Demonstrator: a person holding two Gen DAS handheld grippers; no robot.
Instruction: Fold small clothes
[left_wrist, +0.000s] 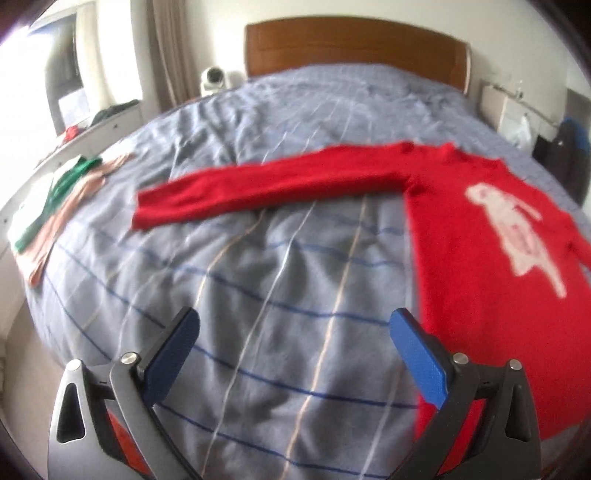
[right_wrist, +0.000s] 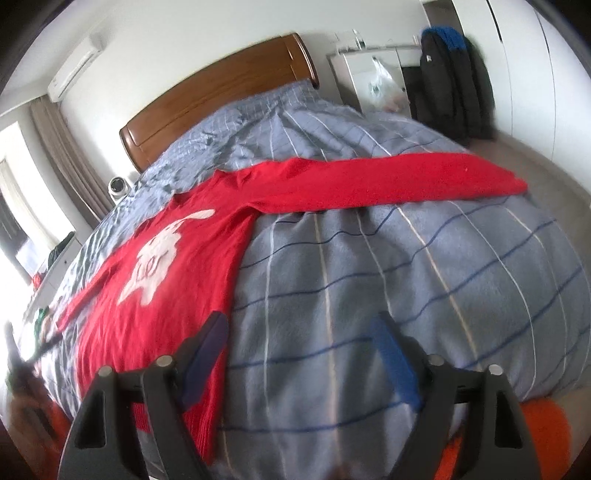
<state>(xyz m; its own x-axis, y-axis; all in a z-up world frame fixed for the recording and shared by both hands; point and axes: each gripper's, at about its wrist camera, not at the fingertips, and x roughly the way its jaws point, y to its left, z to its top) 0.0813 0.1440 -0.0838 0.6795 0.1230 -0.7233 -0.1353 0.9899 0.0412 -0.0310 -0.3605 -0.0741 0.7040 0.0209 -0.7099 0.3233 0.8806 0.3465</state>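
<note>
On the striped bed cover (left_wrist: 258, 295), red sweater (left_wrist: 480, 258) spread flat, sleeves out, no fold yet made; left gripper (left_wrist: 295, 339) and right gripper (right_wrist: 303, 350) both wide open, empty, above the hem.

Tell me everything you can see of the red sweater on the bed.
The red sweater looks like a soft knit with long sleeves and a pale animal figure on its front. It lies flat and unfolded, front up, on the blue-grey striped bedspread, both sleeves stretched straight out sideways, neck toward the wooden headboard. Only the bedspread touches it; neither tool holds any of it.
</note>
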